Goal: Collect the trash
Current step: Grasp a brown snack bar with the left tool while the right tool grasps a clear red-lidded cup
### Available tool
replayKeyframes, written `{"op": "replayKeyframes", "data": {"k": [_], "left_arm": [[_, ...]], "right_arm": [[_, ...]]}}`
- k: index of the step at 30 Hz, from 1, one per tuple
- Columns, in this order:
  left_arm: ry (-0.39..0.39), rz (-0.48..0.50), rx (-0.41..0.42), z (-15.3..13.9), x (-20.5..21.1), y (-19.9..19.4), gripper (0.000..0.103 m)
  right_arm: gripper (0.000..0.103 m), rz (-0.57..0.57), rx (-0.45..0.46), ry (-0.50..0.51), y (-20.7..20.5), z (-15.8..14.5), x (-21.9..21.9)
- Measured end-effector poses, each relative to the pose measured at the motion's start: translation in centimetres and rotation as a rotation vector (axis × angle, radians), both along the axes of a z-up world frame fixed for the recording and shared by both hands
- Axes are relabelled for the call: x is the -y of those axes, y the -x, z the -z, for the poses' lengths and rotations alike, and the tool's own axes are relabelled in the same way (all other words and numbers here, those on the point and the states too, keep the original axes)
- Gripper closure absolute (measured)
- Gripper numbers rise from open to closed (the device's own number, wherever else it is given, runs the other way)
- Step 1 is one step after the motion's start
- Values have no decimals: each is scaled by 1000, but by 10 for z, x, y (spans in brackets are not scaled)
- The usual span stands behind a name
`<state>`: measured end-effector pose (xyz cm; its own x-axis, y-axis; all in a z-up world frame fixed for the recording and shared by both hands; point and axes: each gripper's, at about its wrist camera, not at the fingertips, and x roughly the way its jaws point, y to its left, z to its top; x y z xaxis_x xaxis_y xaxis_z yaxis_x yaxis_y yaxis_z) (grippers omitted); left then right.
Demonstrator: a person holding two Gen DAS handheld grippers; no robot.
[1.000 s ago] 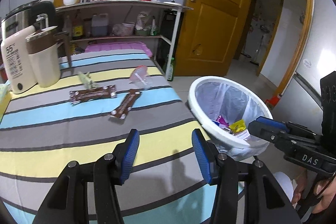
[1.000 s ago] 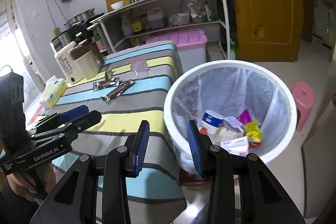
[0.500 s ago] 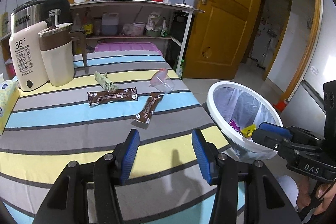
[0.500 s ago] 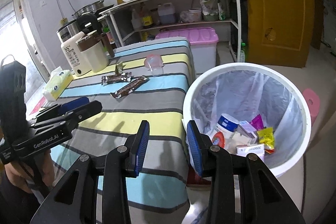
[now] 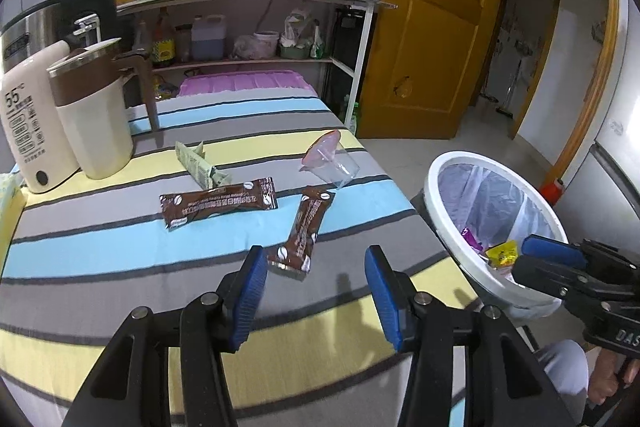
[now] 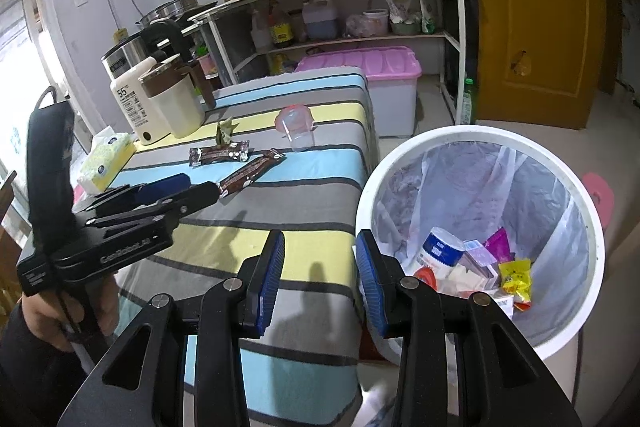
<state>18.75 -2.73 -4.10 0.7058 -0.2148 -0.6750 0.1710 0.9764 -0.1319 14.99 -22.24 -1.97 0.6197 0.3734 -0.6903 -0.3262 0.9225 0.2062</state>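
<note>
I have the left gripper (image 5: 316,291) over the striped surface (image 5: 120,251), its jaws wide apart with nothing between them. Just beyond its blue pads (image 5: 250,295) lies a brown wrapper (image 5: 302,233), angled away from me, its near end close to the left pad but not touching it. A second brown wrapper (image 5: 218,202) lies flat farther off and to the left, running crosswise. Beyond that is a crumpled green wrapper (image 5: 198,165), and to the right of it a clear plastic cup (image 5: 334,165) lies tipped on its side with a pink lid at its far end.

At the far left of the surface stand a cream and brown kettle (image 5: 94,111) and a white bottle (image 5: 28,131), just beside each other.

The right gripper (image 6: 320,279) hangs above the right edge of the surface, next to the white bin (image 6: 476,227), with its jaws partly apart and empty. The bin sits on the floor just right of the surface, lined with a clear bag, and it already holds a small heap of packets, among them a yellow one (image 6: 516,277). In the right view a hand (image 6: 48,319) grips the left gripper's handle at the near left.
</note>
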Motion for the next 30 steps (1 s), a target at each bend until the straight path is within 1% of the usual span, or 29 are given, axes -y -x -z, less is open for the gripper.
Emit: {"op": "replayKeyframes", "data": {"k": [6,9,10,13,14,16,18,20,30], "left_arm": [[-22,13,-21,9,8,-22,53],[-35,17,-41,15,12,-32,56],[-34,18,-53,17,12,-34,58],[-28,15,-64,19,12,-40,60],[-31,12,-69,20,12,-41,62],[-40,4,-97,24,12,-46,74],[-41,-3,-121,28,12,-49,78],[-33,-1,-118,28,11,-49,82],[10,-8,-82,18,1,-25,83]], "right_arm": [[65,0,-8,7,-7,1,-3],[65,-2,-10,9,-9,2,-3],[65,-3,-11,10,-10,2,-3],[65,-6,-13,12,-11,3,-3],[65,-6,-14,13,-12,3,-4],[65,-8,-16,14,-14,4,-6],[65,-11,-17,14,-14,4,-8],[65,-13,-17,15,-15,4,-9],[65,-29,-9,23,-23,0,-16]]}}
